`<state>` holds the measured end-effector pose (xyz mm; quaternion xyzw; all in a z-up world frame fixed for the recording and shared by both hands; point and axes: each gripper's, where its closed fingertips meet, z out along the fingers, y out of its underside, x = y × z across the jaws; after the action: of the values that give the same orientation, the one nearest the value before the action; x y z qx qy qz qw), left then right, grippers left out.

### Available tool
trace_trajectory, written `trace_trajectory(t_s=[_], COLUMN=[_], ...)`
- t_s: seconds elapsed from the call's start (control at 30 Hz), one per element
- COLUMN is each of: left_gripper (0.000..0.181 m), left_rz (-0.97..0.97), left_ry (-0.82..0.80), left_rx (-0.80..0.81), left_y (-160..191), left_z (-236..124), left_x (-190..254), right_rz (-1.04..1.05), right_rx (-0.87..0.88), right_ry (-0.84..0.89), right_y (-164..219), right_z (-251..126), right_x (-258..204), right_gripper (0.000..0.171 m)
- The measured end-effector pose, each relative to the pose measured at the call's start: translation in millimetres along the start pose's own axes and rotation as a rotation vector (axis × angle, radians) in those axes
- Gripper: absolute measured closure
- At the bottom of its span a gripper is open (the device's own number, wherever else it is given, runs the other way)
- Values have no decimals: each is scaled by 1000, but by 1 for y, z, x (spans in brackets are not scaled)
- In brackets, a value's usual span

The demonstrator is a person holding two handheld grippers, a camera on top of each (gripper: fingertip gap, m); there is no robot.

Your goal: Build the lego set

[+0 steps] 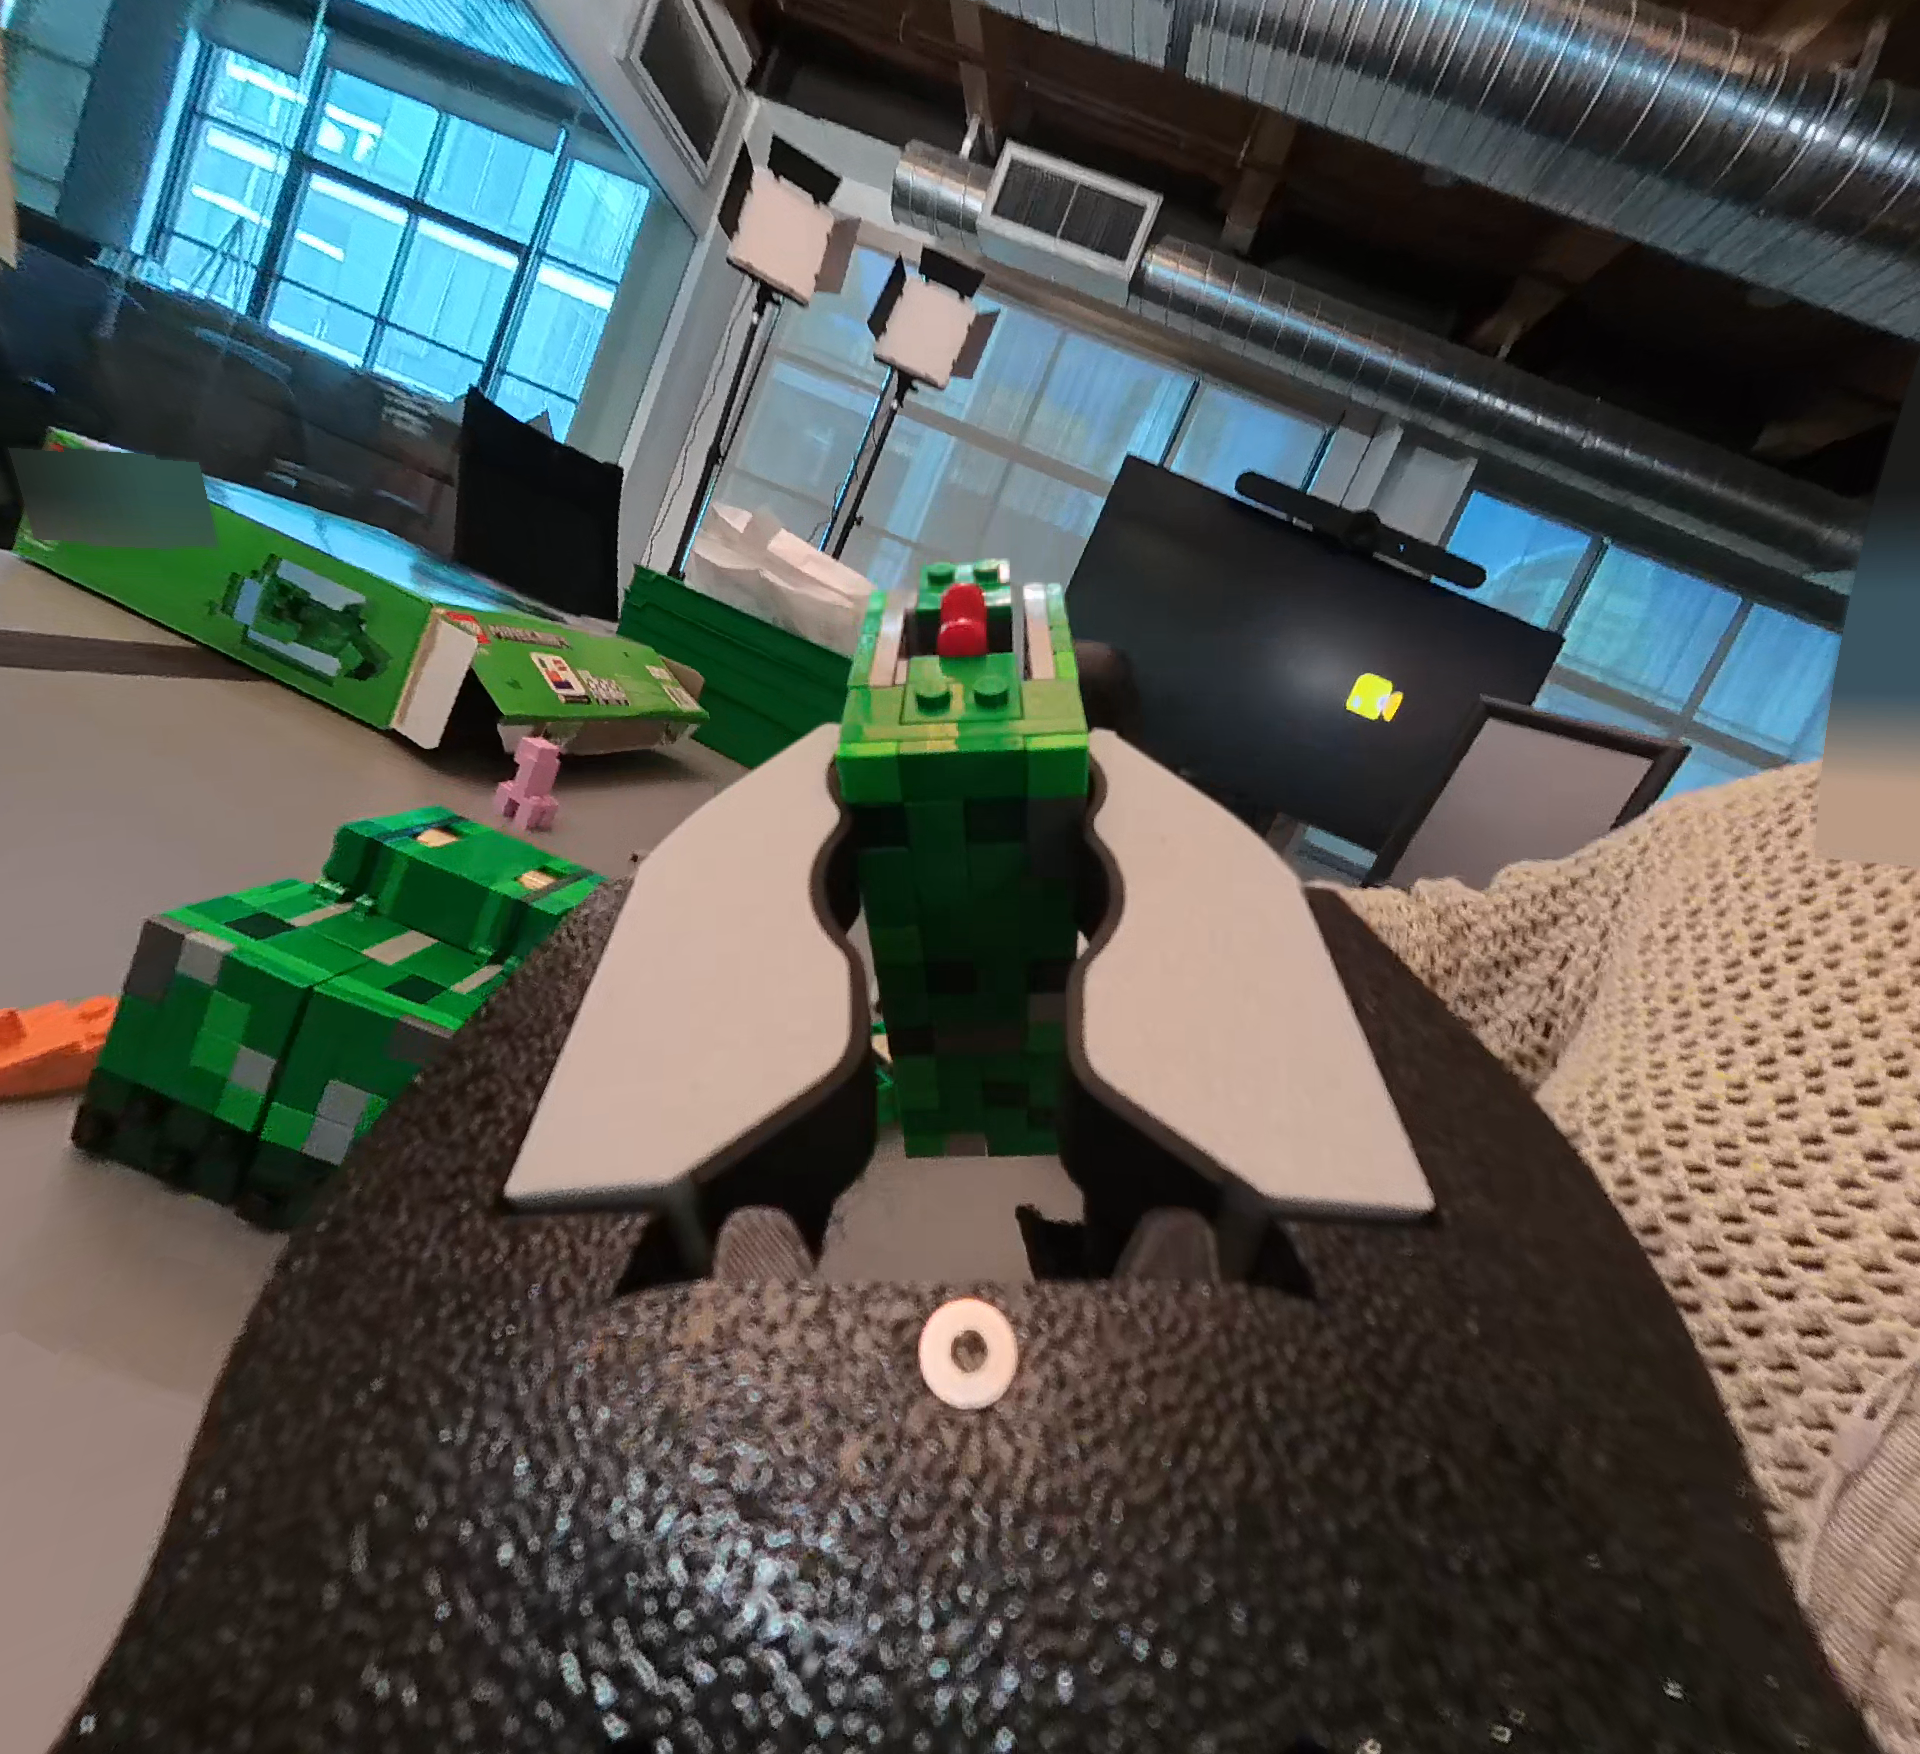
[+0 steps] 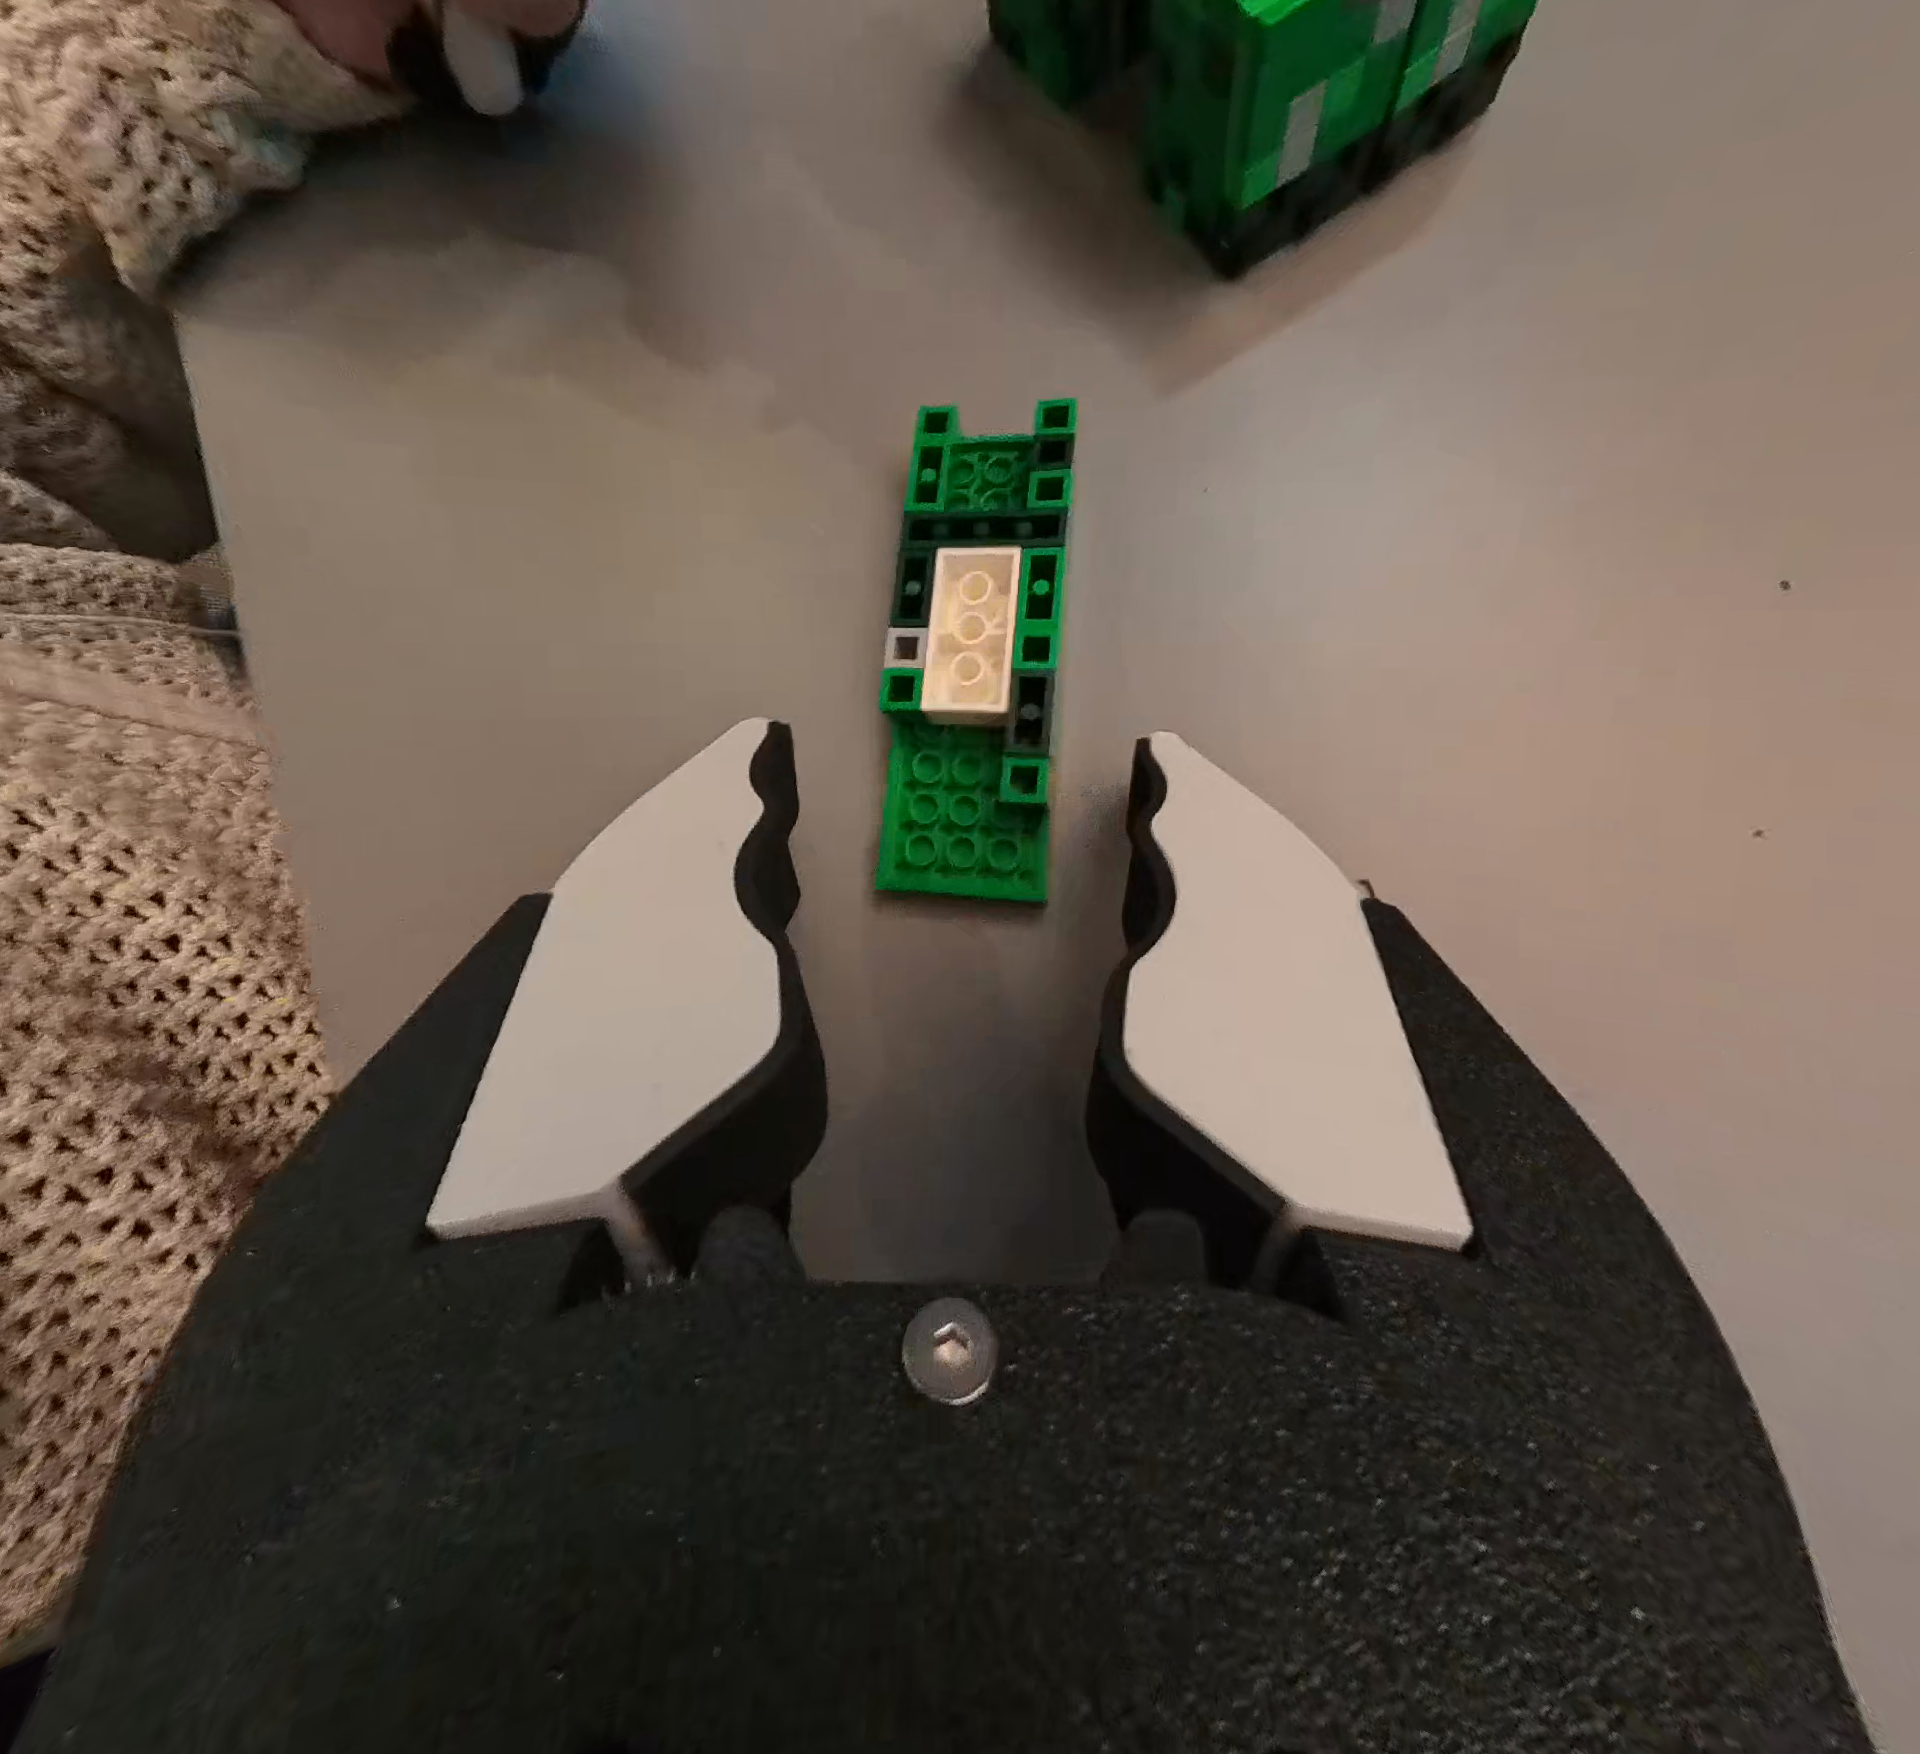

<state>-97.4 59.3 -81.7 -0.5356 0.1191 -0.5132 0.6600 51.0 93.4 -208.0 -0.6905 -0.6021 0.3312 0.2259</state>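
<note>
My left gripper (image 1: 961, 800) is shut on a tall green lego column (image 1: 966, 873) with a red piece (image 1: 961, 621) in its open top, held up off the table. A blocky green lego body (image 1: 312, 987) lies on the grey table (image 1: 156, 790) to the left; it also shows in the right wrist view (image 2: 1299, 11) at top right. My right gripper (image 2: 961, 748) is open, just above the table, its fingertips either side of the near end of a flat green lego panel (image 2: 977, 655) with a white brick (image 2: 971, 634) on it.
A green lego box (image 1: 343, 624) lies open at the back, with a small pink figure (image 1: 530, 785) before it and an orange piece (image 1: 47, 1044) at the far left. A person's knitted sleeve (image 2: 114, 769) lies along the left of the right wrist view. Light stands and a dark screen stand behind. My right fingertips sit around 20 centimetres from my left ones. To the small pink figure (image 1: 530, 785): right tips about 20 centimetres, left tips about 30 centimetres.
</note>
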Motion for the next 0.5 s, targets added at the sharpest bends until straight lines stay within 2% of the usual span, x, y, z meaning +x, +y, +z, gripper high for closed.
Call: trace_trajectory(t_s=[0.13, 0.27, 0.5], left_gripper=[144, 144, 144], left_rz=[15, 26, -15], left_ry=[4, -3, 9], left_rx=[-41, -69, -52], left_y=[7, 12, 9], left_z=[4, 5, 6], left_x=[3, 3, 3], right_rz=[2, -85, -82], right_rx=[-66, -152, -96], right_ry=[-12, 36, 50], right_y=[0, 9, 9], right_z=[11, 8, -9], right_x=[1, 3, 13], right_gripper=[111, 113, 141])
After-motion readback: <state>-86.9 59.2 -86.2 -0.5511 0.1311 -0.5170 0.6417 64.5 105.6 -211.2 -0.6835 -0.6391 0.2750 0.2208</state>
